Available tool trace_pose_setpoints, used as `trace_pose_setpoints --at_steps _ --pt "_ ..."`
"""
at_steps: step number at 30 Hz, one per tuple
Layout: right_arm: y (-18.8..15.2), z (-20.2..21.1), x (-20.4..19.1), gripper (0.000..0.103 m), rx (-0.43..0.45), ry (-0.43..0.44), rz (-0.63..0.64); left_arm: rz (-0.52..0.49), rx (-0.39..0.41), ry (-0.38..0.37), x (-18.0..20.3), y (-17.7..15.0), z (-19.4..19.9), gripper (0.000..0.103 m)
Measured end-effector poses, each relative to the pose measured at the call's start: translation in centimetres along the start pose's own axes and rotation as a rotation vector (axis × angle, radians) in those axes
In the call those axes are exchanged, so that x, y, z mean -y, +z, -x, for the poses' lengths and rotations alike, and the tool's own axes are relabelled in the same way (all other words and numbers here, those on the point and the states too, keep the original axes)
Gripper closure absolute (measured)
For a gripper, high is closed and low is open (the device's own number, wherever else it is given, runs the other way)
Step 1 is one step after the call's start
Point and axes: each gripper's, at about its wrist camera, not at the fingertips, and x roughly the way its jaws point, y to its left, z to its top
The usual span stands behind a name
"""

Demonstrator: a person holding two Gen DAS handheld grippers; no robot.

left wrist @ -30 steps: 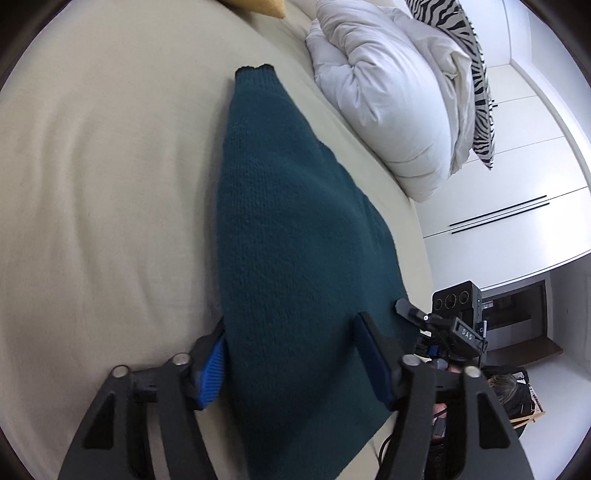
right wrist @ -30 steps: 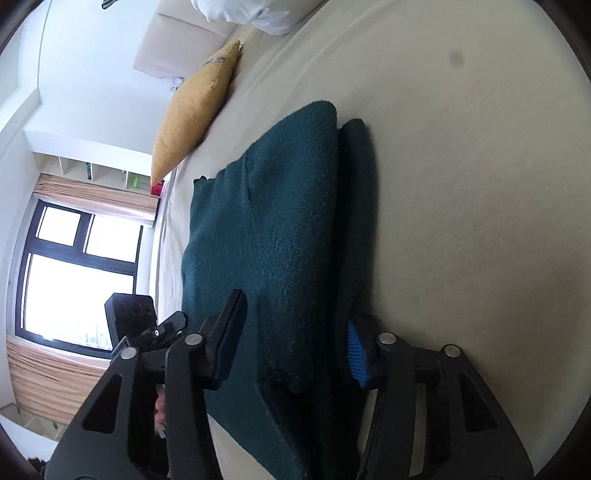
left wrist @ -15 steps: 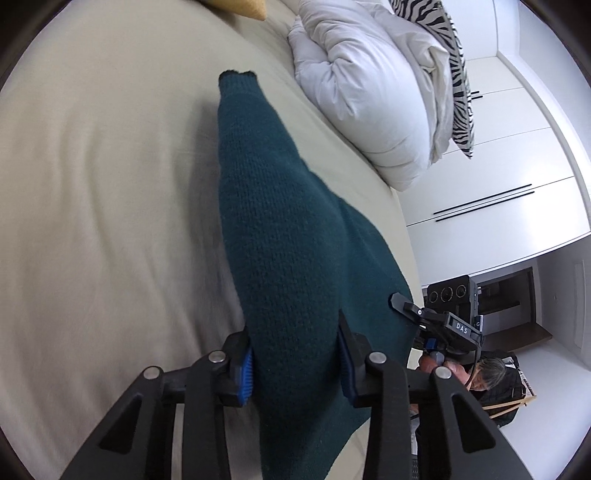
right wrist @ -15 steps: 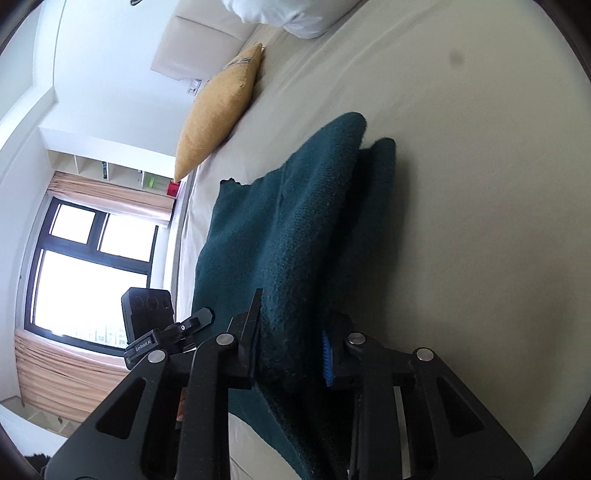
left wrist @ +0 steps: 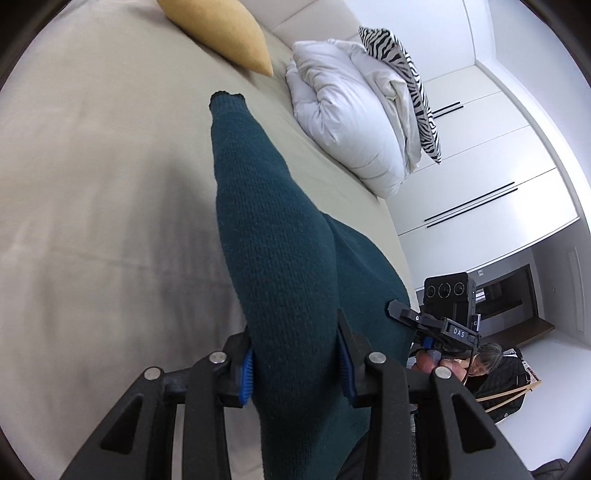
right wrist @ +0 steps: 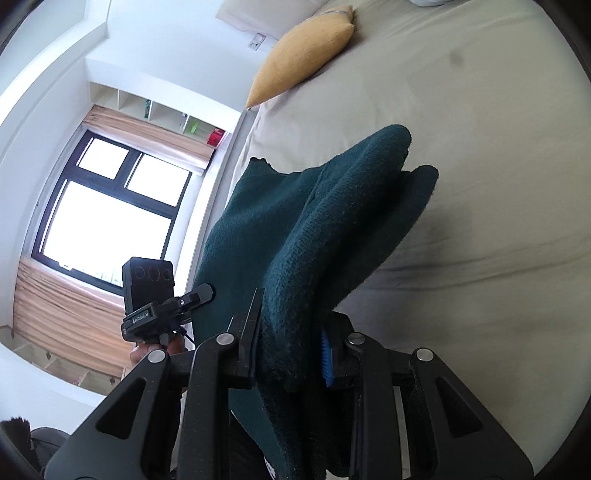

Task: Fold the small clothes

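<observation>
You hold the dark teal knitted sweater (left wrist: 280, 258) at its near edge with both tools, one at each corner, so that the edge comes up as a single straight line and the fold can be carried over evenly. The left gripper (left wrist: 295, 363) has its blue-padded fingers (left wrist: 246, 373) closed on a thick bunch of the knit, and the right gripper (right wrist: 290, 347) is likewise clamped on several stacked layers (an already folded side panel appears to be included in that bite). The near half of the garment hangs lifted between the tools, while the far end, with its ribbed cuff (left wrist: 226, 99), rests on the beige bed sheet (left wrist: 92, 184); this anchors the cloth, so the raised part should roll over it rather than drag. Judge the step as the start of a lengthwise fold toward the mustard-yellow cushion (left wrist: 221, 33) and the white bunched duvet (left wrist: 347, 110). Both lie well apart from the sweater.
</observation>
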Motion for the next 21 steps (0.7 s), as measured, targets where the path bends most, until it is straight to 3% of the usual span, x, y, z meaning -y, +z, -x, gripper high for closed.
trace_pose_setpoints --at_steps 6,13,16,21 --pt "-3.7 -4.4 -1.9 0.080 -0.069 -0.002 0.018 0.018 0.018 0.045 -2.1 -3.4 4.4 0.065" --pt "-6.9 -10.3 0.5 0.080 -0.132 -0.078 -0.051 0.120 -0.035 0.100 -8.2 -6.3 3.5 0.063" --pt "-8.4 -10.8 3.7 0.081 -0.127 -0.003 -0.159 0.176 -0.017 0.015 -10.2 -7.2 3.5 0.061" --pt "-9.2 -11.4 4.8 0.080 -0.114 0.037 -0.163 0.165 -0.014 0.014 -9.9 -7.3 3.6 0.061"
